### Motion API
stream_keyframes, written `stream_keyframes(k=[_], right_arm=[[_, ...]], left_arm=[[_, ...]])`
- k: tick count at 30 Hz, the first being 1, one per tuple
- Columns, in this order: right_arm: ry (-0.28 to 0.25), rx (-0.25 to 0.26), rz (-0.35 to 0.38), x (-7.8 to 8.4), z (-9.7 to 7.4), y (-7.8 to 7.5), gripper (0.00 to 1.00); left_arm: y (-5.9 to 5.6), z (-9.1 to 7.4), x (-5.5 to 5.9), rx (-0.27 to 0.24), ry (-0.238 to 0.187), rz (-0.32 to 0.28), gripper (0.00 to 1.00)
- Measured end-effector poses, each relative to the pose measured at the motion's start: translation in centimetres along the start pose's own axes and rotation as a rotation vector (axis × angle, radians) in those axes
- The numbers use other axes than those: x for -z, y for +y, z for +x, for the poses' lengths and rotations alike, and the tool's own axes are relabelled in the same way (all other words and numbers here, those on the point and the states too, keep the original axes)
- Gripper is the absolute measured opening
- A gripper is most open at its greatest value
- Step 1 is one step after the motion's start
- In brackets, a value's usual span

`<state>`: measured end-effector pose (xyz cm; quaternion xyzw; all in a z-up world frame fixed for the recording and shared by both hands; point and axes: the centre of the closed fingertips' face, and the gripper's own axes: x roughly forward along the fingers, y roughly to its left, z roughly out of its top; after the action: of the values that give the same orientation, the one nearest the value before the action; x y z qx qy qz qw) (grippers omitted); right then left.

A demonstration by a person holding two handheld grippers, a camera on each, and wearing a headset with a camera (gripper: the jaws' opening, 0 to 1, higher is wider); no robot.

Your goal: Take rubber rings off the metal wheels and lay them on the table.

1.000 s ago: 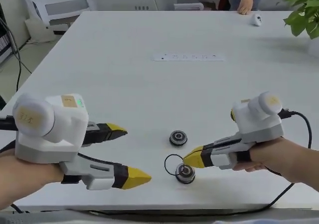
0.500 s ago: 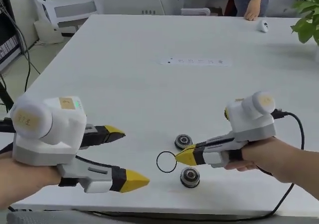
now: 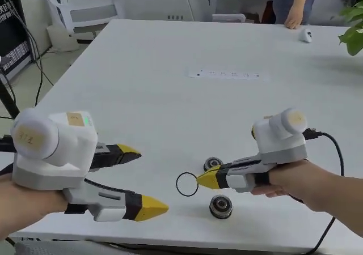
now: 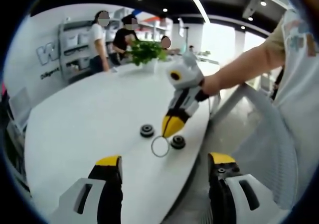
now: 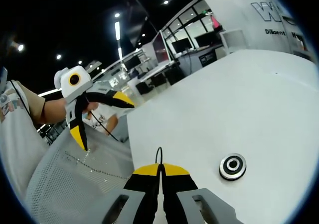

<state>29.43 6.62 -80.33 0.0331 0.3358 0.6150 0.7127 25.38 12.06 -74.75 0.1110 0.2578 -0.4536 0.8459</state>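
My right gripper [image 3: 199,181] is shut on a thin black rubber ring [image 3: 186,184], which hangs off its yellow tips just above the white table [image 3: 170,96]. One metal wheel [image 3: 220,205] lies near the front edge, below the gripper. A second wheel [image 3: 212,164] sits just behind the gripper's fingers, partly hidden. In the right gripper view the ring [image 5: 159,155] shows edge-on past the shut right gripper [image 5: 160,171], with one wheel [image 5: 233,166] to the right. My left gripper [image 3: 141,178] is open and holds nothing, left of the ring. Its own view shows the ring [image 4: 160,147] and both wheels [image 4: 147,130] [image 4: 178,142] ahead.
A white power strip [image 3: 226,73] lies mid-table. A computer mouse [image 3: 307,35] and a plant [image 3: 354,33] are at the far right, with a person [image 3: 290,4] at the far edge. The right gripper's cable [image 3: 337,153] trails off the front right.
The right gripper has pulled the ring away from the near wheel and carried it left, so the ring now hangs free. The left gripper has stayed open in place.
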Motion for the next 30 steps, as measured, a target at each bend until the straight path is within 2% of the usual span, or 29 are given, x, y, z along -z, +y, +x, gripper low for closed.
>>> stream_keyframes(k=[9,15,22,30], right_arm=[[0.011,0.002,-0.006,0.1,1.2,-0.1,0.00],[0.040,0.002,-0.009,0.8,2.2,-0.1,0.00],[0.079,0.037,-0.011,2.1,2.8,-0.7,0.00],[0.096,0.065,-0.025,2.4,2.8,-1.0,0.00]], left_arm=[[0.3,-0.1,0.1,-0.008,-0.002,-0.005,0.71],[0.4,-0.3,0.2,-0.014,-0.001,-0.010,0.71],[0.4,-0.4,0.4,-0.018,0.002,-0.016,0.71],[0.4,-0.5,0.3,-0.024,-0.003,-0.016,0.71]])
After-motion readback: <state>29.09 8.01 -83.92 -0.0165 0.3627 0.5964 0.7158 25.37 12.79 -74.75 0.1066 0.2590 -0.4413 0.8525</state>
